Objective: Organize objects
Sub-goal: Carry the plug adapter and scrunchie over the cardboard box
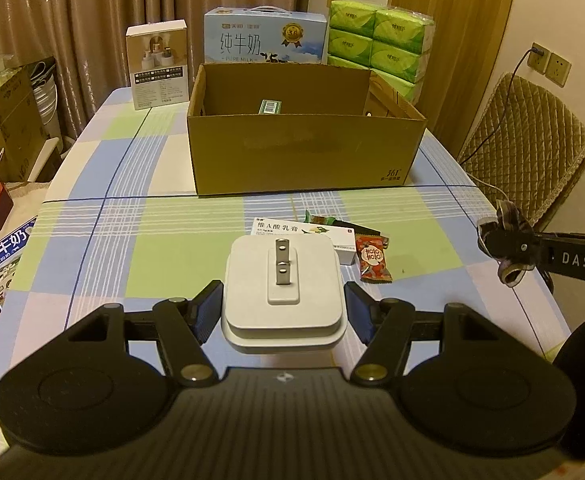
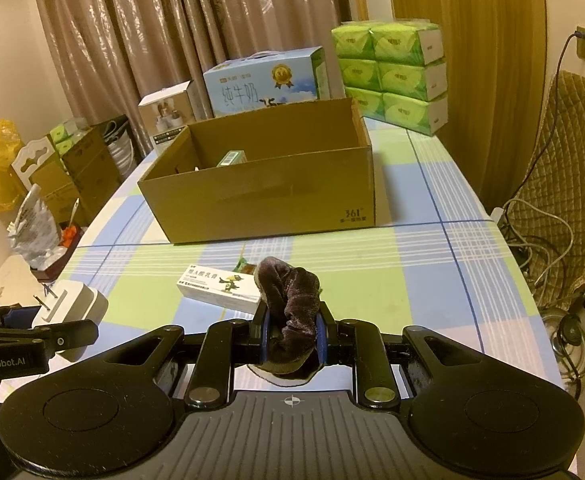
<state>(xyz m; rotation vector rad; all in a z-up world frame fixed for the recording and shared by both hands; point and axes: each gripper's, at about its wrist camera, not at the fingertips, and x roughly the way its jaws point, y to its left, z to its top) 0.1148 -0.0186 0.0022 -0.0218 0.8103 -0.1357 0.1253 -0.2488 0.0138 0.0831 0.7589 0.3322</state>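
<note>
- Left gripper (image 1: 283,312) clamps a white charger (image 1: 282,280) by its sides, prongs up, lifted off the table (image 1: 132,220) over the near edge; not yet boxed.
- Box (image 1: 304,156) sits open toward the table's far edge; one green pack (image 1: 270,106) lies inside, so sorting has started, rest of the inside mostly hidden.
- Ointment carton (image 1: 292,232), green wrapper (image 1: 320,219), and red candy (image 1: 372,260) lie loose mid-table, between box and near edge; a dark flat item beside them, too unclear to name. All left to do, I judge.
- Right gripper (image 2: 292,340) is pinched tight on a purple scrunchie (image 2: 288,292), held up above the near edge, not boxed.
- Small carton, milk case, and tissue packs stand behind the box at the far edge; probably not part of the job.
- Progress: early-mid; two items in hand, several on the table.
</note>
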